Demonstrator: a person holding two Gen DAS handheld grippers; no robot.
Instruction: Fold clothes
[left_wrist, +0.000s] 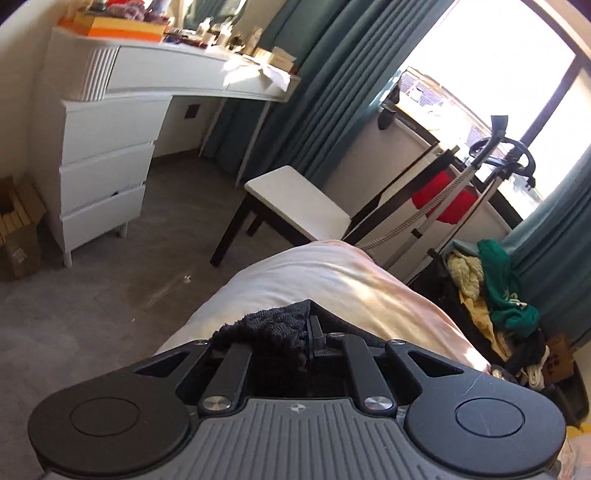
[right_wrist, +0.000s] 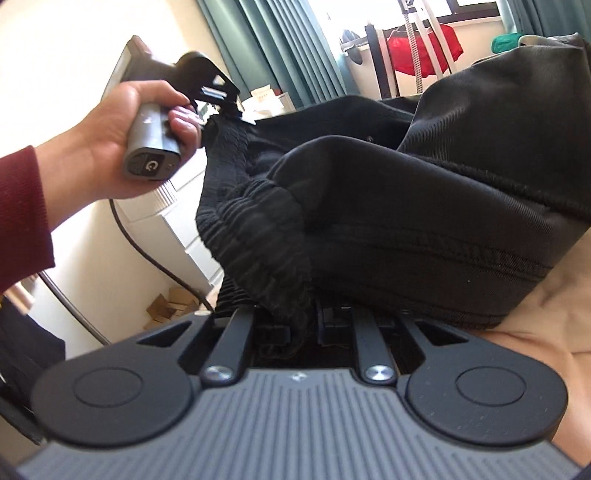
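The black ribbed-waistband trousers of soft twill cloth lie heaped on the pale peach bedsheet, their elastic waistband lifted off it between the two tools. They look limp and fairly weighty, likely to sag and bunch wherever unsupported, not slippery or fragile; the gathered waistband seems the firmest place to hold, one grip towards each end. The left gripper pinches the waistband's far stretch, and the right gripper is clamped on its near stretch; the left wrist view shows the same ribbed cloth bunched between closed fingers. Counted: one pair of trousers, two grippers, one hand visible.
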